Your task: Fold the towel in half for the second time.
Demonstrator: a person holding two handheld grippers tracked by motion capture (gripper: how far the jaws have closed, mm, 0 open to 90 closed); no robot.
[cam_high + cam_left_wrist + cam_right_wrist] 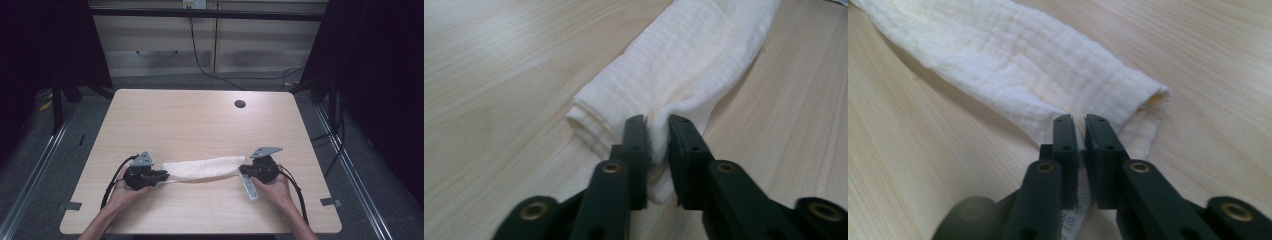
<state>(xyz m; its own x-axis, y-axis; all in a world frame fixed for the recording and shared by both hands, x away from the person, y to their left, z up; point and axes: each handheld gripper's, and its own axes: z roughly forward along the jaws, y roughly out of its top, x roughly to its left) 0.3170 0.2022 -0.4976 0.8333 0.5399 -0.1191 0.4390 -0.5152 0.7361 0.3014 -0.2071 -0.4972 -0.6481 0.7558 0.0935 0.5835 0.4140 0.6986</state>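
A white cloth, folded into a long band, lies across the near part of the wooden bench; the left gripper meets its left end; the right gripper meets its right end; a hand backs each gripper; a white label lies at the right end; a round cable hole sits far right.

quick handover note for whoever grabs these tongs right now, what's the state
Left tongs: shut on the near corner of one end of the cloth.
Right tongs: shut on the near corner of the other end, by its label.
Cloth: a long folded strip across the near part of the table, stretched between both tongs.
Done: folded lengthwise, both ends gripped.
Left: probably further folds; keep both grips even.
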